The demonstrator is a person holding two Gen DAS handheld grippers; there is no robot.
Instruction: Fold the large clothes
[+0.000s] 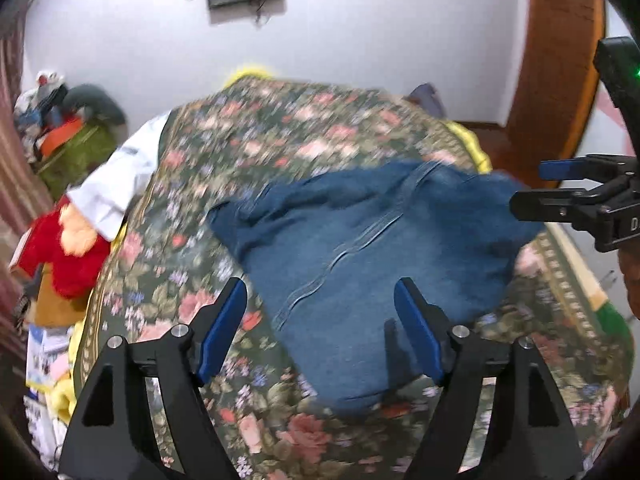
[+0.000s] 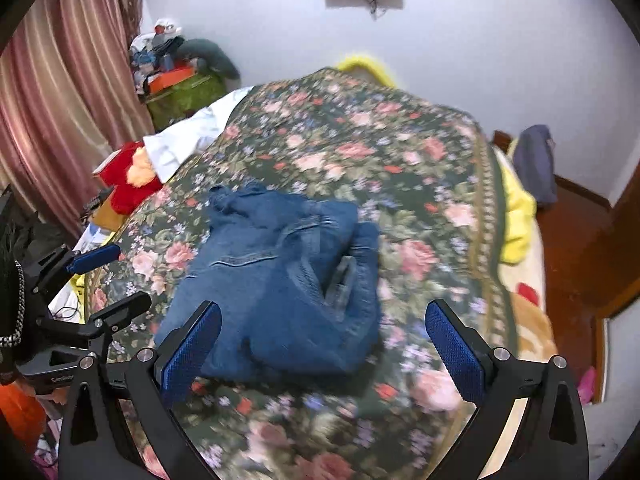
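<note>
The left gripper (image 1: pixel 320 320) hangs wide open and empty above the near end of the jeans (image 1: pixel 372 248), and the right gripper (image 2: pixel 324 344) is just as wide and bare over their near edge. The jeans lie folded into a thick blue denim bundle in the middle of the flowered bedspread (image 2: pixel 420 152). Their long axis runs from near to far, seams showing, cloth rumpled.

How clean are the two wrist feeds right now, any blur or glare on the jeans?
Left wrist view: motion blur smears the floral bedspread and the jeans; the left gripper stays sharp. Right wrist view: the jeans are softer-edged, the near bedspread blurs, fisheye bends the edges. No glare in either.
</note>
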